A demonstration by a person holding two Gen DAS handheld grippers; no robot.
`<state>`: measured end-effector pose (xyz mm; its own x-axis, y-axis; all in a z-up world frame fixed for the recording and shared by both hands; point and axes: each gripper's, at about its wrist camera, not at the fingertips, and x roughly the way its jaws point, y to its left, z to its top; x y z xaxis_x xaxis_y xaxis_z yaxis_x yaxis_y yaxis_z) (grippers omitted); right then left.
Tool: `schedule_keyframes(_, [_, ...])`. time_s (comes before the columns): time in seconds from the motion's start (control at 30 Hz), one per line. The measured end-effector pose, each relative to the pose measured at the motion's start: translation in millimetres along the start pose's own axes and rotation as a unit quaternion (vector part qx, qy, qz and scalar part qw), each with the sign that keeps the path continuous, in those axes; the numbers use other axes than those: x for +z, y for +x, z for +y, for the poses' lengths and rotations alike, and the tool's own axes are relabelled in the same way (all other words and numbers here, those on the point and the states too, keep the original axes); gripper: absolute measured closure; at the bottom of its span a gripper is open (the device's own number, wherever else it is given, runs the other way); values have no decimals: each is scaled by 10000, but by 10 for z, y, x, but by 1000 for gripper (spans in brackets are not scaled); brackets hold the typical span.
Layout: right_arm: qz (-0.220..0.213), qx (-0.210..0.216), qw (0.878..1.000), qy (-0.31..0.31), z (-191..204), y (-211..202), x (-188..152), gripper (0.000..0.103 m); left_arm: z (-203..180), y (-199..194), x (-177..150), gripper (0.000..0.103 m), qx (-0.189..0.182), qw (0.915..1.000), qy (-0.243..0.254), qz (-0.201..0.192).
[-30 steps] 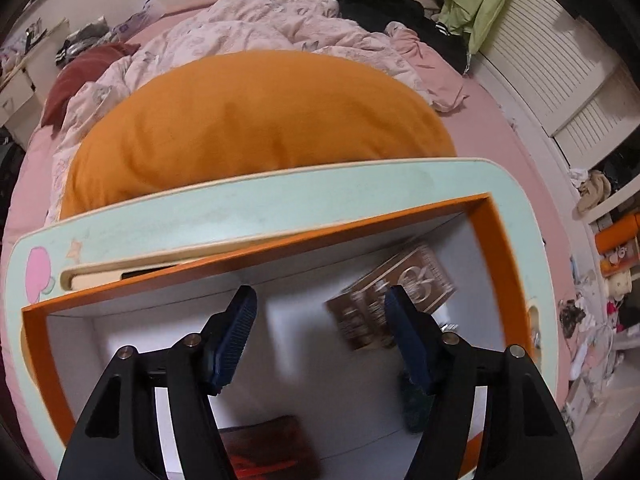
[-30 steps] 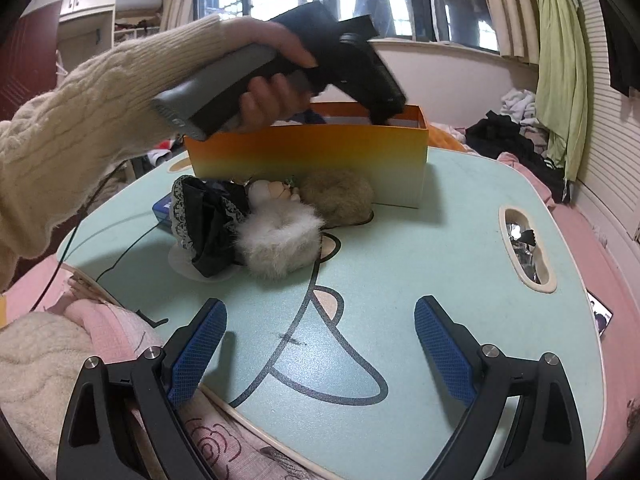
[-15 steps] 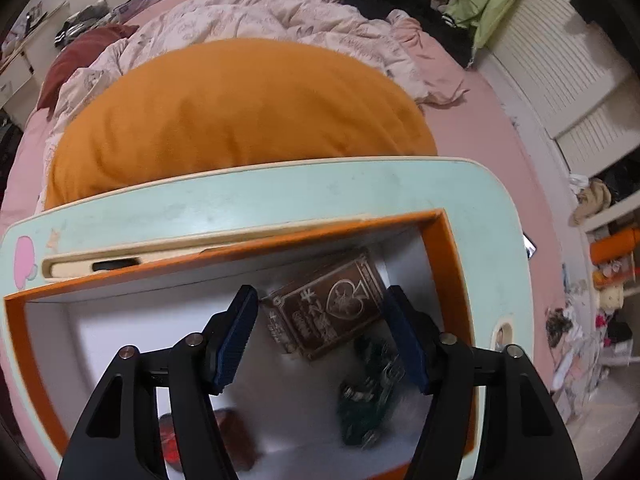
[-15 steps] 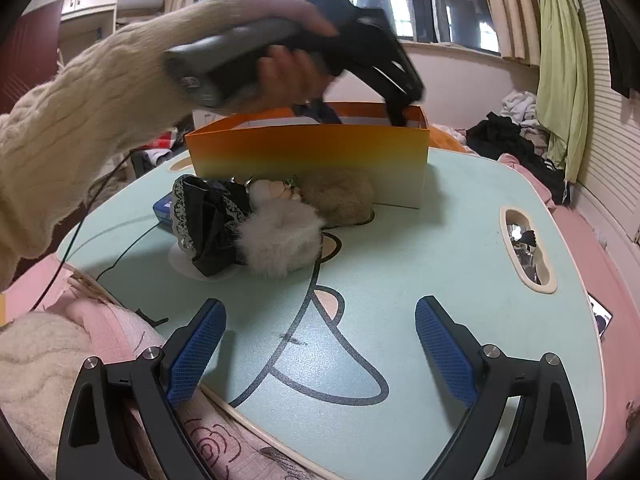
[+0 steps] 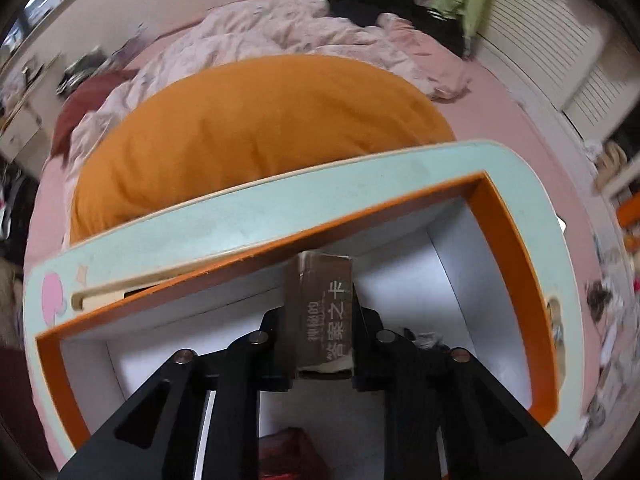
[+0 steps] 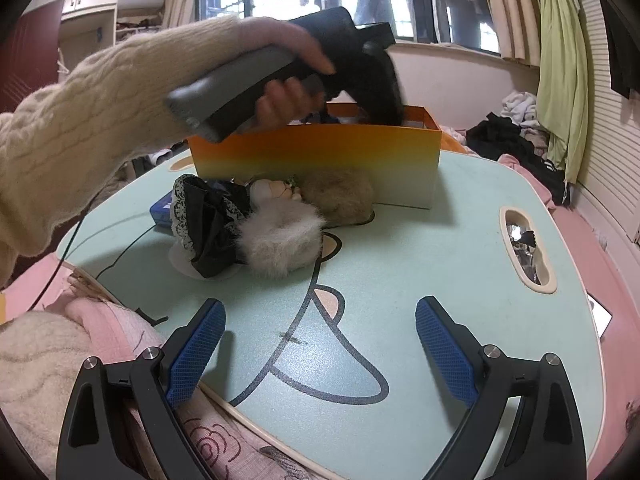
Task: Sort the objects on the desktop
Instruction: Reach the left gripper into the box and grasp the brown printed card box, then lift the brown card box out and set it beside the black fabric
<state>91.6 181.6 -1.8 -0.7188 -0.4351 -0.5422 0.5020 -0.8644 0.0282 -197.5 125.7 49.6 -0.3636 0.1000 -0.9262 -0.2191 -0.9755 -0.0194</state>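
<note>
Only one readable text is showing: pale Chinese characters running lengthwise along the side of the brown card box (image 5: 320, 312), which is sitting above the white floor of the orange box (image 5: 516, 280). The larger ones are reading 答案之书; the smaller row beside them is looking like 神秘的, though blurred. Nothing else is reading clearly.

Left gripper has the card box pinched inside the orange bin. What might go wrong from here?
The left gripper holds the brown card box by its narrow sides, close under the orange bin rim; lifting may snag it on the rim. The bin is light card, so a snag could drag it toward the fluffy toys beside it. The right gripper hangs open over the table, not steadying the bin.
</note>
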Motion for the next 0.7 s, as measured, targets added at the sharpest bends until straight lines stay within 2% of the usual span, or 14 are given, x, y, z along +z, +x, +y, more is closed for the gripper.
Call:
schedule_keyframes(0.1, [2, -3, 10000, 3, 2, 3, 1, 7, 117, -77, -17, 84, -465, 9988, -96, -96])
schedule_keyframes(0.23, [4, -5, 10000, 1, -1, 3, 0, 7, 313, -431, -92, 84, -881, 9936, -128, -688])
schedule_keyframes(0.33, [4, -14, 10000, -6, 3, 2, -3, 7, 420, -684, -180, 84, -1165, 9887, -201, -925])
schedule_keyframes(0.47, [7, -16, 10000, -6, 0, 5, 0, 7, 521, -1066, -450, 84, -1908, 9743, -174, -1189])
schedule_keyframes(0.57, [4, -18, 10000, -6, 0, 6, -2, 7, 516, -1224, -801, 84, -2166, 9680, 31, -1264])
schedule_keyframes(0.7, [9, -27, 10000, -21, -2, 4, -1, 6, 474, -1093, -1126, 84, -2423, 9641, 89, -1080])
